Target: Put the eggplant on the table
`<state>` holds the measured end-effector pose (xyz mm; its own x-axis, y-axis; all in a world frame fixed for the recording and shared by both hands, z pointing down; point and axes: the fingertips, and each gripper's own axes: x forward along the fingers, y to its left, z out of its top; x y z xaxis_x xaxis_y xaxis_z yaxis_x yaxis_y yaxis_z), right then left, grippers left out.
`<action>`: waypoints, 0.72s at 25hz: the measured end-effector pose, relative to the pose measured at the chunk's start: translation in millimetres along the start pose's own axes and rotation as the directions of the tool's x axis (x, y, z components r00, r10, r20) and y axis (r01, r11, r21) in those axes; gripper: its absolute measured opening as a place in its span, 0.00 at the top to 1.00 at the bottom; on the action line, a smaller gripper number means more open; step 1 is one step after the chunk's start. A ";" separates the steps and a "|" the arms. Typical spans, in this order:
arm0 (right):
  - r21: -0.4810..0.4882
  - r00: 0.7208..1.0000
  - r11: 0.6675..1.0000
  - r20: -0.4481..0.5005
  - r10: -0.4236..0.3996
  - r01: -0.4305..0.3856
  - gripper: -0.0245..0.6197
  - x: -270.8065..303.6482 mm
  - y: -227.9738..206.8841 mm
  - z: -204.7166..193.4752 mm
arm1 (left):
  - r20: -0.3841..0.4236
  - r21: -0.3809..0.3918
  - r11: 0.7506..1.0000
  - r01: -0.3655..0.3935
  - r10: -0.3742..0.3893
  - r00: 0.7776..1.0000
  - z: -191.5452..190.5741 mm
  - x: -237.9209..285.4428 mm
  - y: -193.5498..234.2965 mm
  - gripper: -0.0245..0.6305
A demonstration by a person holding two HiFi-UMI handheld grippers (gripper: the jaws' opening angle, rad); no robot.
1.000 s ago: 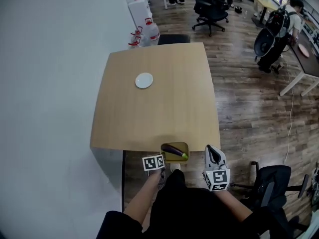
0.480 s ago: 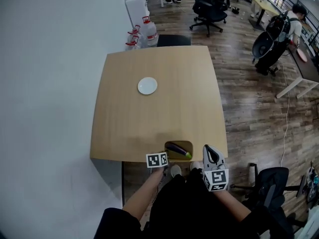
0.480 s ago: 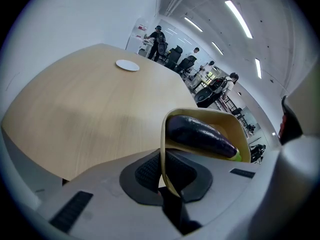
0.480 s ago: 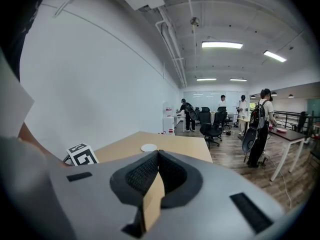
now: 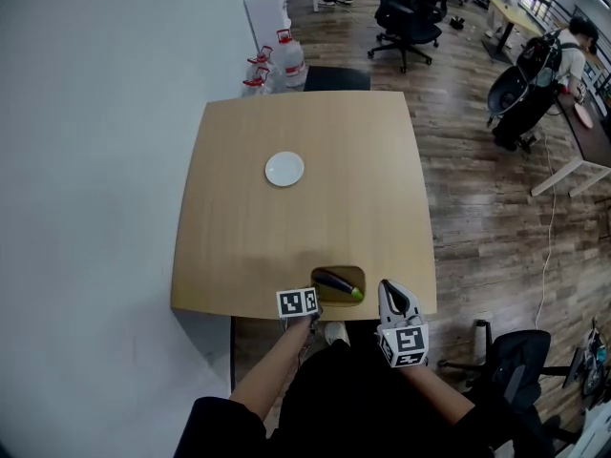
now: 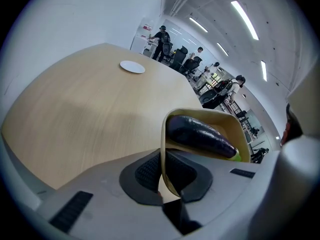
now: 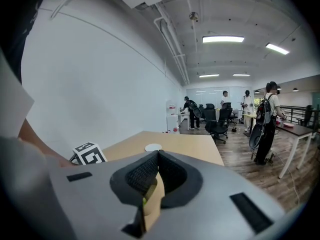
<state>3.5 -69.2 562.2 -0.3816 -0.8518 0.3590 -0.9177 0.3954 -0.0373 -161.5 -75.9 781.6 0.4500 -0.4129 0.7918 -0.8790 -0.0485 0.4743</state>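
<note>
A dark purple eggplant [image 5: 335, 282] with a green stem lies in a tan bowl [image 5: 351, 274] over the near edge of the wooden table [image 5: 286, 227]. My left gripper [image 5: 314, 301] is shut on the bowl's left rim; in the left gripper view the rim [image 6: 163, 149] runs between the pads, with the eggplant [image 6: 200, 136] just beyond. My right gripper [image 5: 382, 292] is shut on the bowl's right side. In the right gripper view the tan wall [image 7: 154, 204] is pinched between the black pads [image 7: 137, 174]. A small white plate [image 5: 284, 169] sits farther up the table.
A white wall runs along the table's left side. Water jugs [image 5: 286, 60] and a dark chair [image 5: 336, 77] stand behind the far edge. Office chairs [image 5: 410, 22], desks and people fill the room at right. A black chair [image 5: 520, 361] is close at my lower right.
Both grippers have carried the bowl with the eggplant forward, from just short of the table's near edge to over it. Both grips are unchanged.
</note>
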 end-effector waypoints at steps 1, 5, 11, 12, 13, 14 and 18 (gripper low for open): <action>0.001 1.000 1.000 0.002 0.003 -0.003 0.87 5.3 -0.8 0.6 | -0.001 -0.001 1.000 -0.003 0.003 1.000 5.5 2.8 0.4 0.94; 0.021 1.000 1.000 0.015 -0.016 0.015 0.87 27.0 -19.0 4.6 | -0.013 0.022 1.000 -0.011 0.011 1.000 32.6 20.5 -4.4 0.94; 0.106 0.994 0.989 0.002 -0.107 0.107 0.87 49.1 -81.4 9.0 | -0.029 0.005 0.999 -0.033 0.033 0.999 72.4 51.9 -15.6 0.94; 0.116 0.993 0.986 0.002 -0.121 0.120 0.87 54.0 -92.2 10.8 | -0.033 0.005 0.999 -0.039 0.040 0.999 80.2 57.8 -17.2 0.94; 0.124 0.991 0.984 0.002 -0.131 0.130 0.87 58.9 -101.6 11.9 | -0.038 0.006 0.999 -0.044 0.045 0.998 86.8 63.8 -18.5 0.94; 0.129 0.990 0.982 0.003 -0.140 0.138 0.87 63.3 -109.7 12.2 | -0.044 0.007 0.999 -0.048 0.048 0.998 92.3 70.0 -20.2 0.94; 0.140 0.987 0.977 0.002 -0.161 0.159 0.87 80.4 -143.2 12.5 | -0.062 0.027 0.998 -0.054 0.056 0.996 113.5 99.7 -33.7 0.94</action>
<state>102.9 -198.5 584.8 -0.2293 -0.9048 0.3588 -0.9730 0.2029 -0.1103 -104.9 -218.6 800.9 0.4090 -0.3576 0.8396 -0.9061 -0.0502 0.4200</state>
